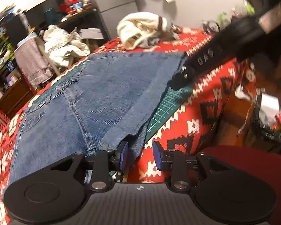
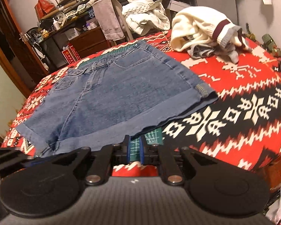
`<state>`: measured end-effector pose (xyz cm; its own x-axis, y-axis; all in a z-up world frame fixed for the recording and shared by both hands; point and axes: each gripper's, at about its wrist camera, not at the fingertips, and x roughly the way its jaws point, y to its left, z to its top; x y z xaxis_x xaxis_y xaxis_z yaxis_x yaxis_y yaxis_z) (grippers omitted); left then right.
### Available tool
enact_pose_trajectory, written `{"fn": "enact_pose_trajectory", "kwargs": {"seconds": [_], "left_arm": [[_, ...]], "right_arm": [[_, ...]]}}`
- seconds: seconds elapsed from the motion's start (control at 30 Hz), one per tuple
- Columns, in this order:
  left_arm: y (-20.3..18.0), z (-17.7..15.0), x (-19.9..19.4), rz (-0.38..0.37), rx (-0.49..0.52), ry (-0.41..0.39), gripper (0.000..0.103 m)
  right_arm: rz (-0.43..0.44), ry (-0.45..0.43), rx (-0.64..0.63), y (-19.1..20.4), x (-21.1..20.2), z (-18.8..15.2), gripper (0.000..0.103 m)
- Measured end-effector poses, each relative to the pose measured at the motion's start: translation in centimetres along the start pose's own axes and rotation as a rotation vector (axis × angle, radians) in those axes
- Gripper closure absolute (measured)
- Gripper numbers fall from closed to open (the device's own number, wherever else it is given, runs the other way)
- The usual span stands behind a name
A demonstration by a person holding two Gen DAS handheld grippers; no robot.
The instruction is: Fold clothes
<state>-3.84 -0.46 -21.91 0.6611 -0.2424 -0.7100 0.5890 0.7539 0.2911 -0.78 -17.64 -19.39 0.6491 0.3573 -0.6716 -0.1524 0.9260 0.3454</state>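
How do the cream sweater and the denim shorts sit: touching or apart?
Apart. The right wrist view shows bare red patterned blanket between the denim shorts and the cream sweater.

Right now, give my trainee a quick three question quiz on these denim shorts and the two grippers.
1. True or false: the denim shorts lie spread flat on the patterned blanket.
2. Which gripper has a wider gap between its pads: A, left gripper, or B, right gripper?
3. Fill in: the mat under the shorts is ____ with a grid.

Key: 1 true; 2 A; 3 green.
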Motion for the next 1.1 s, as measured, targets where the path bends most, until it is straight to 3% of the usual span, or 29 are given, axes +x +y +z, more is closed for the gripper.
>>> {"fn": "enact_pose_trajectory", "kwargs": {"seconds": [0.2, 0.27, 0.37, 0.7, 0.87, 1.1], "left_arm": [[0.0, 0.6, 1.6, -0.002, 0.108, 0.009, 0.073], [0.1, 0.5, 1.6, -0.012, 0.148, 0.006, 0.091], [0.4, 0.3, 1.4, -0.046, 0.193, 0.008, 0.101], [1.7, 1.2, -1.4, -0.059, 0.161, -0.071, 0.102], [1.4, 1.1, -1.4, -0.064, 0.181, -0.072, 0.102], [1.5, 1.1, -1.5, -0.065, 0.176, -0.075, 0.102]], "right_arm": [[0.003, -0.004, -0.014, 0.4, -0.6, -0.2, 0.092], [0.007, -0.004, -0.009, 0.4, -0.7, -0.2, 0.092], [0.016, -0.003, 0.003, 0.4, -0.8, -0.2, 0.092], [0.108, 0.054, 0.135, -0.2, 0.2, -0.5, 0.088], [0.19, 0.107, 0.311, -1.3, 2.1, -0.4, 0.088], [0.212, 0.105, 0.506, -3.3, 4.1, -0.7, 0.088]]}}
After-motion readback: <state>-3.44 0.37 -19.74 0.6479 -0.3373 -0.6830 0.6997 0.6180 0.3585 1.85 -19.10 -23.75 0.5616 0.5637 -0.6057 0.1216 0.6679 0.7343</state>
